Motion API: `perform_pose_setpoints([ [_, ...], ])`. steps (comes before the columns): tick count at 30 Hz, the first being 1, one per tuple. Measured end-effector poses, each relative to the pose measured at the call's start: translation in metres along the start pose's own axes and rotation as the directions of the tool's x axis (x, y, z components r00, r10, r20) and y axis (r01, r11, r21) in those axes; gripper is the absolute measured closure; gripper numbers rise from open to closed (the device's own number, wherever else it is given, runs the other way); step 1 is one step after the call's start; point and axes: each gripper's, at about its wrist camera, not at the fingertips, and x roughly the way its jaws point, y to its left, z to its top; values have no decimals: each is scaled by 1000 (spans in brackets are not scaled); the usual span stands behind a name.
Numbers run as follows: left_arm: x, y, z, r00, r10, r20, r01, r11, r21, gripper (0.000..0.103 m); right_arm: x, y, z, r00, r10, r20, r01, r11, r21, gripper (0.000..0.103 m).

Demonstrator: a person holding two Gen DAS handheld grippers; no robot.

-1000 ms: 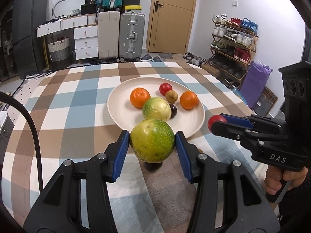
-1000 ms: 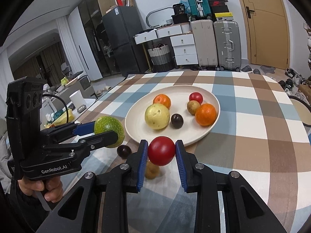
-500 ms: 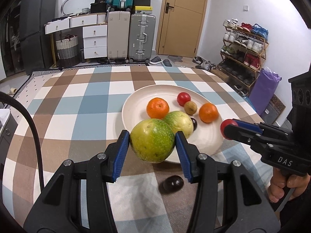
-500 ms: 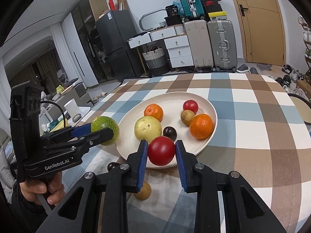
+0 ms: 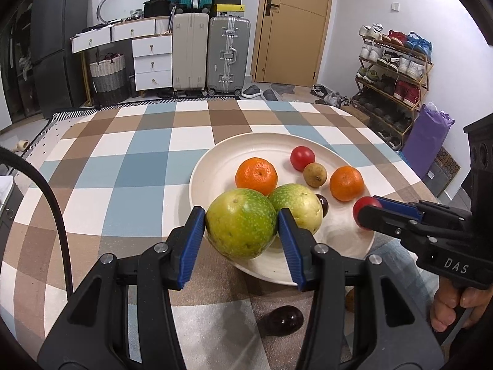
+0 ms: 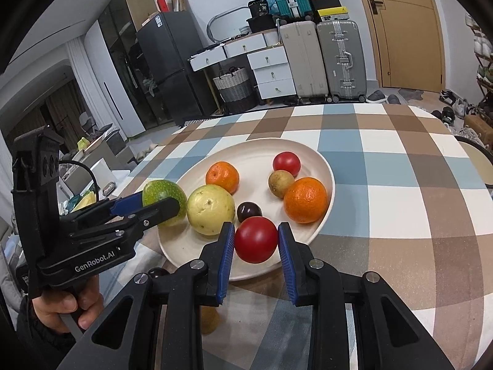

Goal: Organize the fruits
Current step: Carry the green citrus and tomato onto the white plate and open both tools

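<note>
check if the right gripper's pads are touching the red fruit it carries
Touching: the right wrist view shows both blue pads of the right gripper pressed against the red fruit.

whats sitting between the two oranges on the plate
A small brown fruit, with a red tomato just behind it, lies between the two oranges; the right wrist view shows it.

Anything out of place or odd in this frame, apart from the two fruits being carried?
Two small fruits lie on the tablecloth outside the plate: a dark plum and a brown fruit, both near the plate's front rim. Nothing looks spilled or damaged.
</note>
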Motion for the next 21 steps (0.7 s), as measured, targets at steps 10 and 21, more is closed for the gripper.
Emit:
perform_pose_setpoints([
  [10, 2, 0, -1, 1000, -21, -14, 21, 1000, -7, 57, -4, 0, -2, 1000, 15, 7, -15, 1000, 7, 54],
  [21, -25, 3, -9, 1000, 10, 17, -10, 1000, -13, 20, -13, -2, -10, 1000, -5, 11, 5, 1000, 18, 8],
])
